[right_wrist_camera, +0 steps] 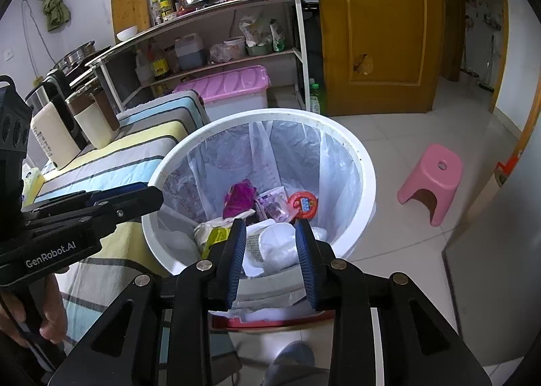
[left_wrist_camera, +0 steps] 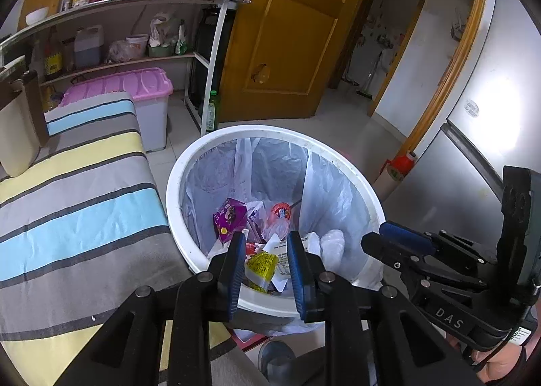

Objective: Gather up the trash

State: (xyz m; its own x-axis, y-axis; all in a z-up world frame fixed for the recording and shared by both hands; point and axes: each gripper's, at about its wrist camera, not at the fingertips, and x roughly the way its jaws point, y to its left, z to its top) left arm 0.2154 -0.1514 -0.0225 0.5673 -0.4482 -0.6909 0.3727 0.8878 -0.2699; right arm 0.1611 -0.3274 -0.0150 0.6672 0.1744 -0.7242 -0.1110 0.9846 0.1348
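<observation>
Both tools are hovering over the white bin [left_wrist_camera: 270, 136] — left tool [left_wrist_camera: 267, 250] and right tool [right_wrist_camera: 272, 240] standing apart, gripping nothing. The trash [right_wrist_camera: 277, 240] is lying inside the liner; best backing straight out, pads clear of the plastic.

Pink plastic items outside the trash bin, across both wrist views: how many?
2. A pink-lidded storage box sits on the floor under the shelf rack, beside the striped bed. A pink stool stands on the tiles right of the bin. Others may be hidden.
</observation>
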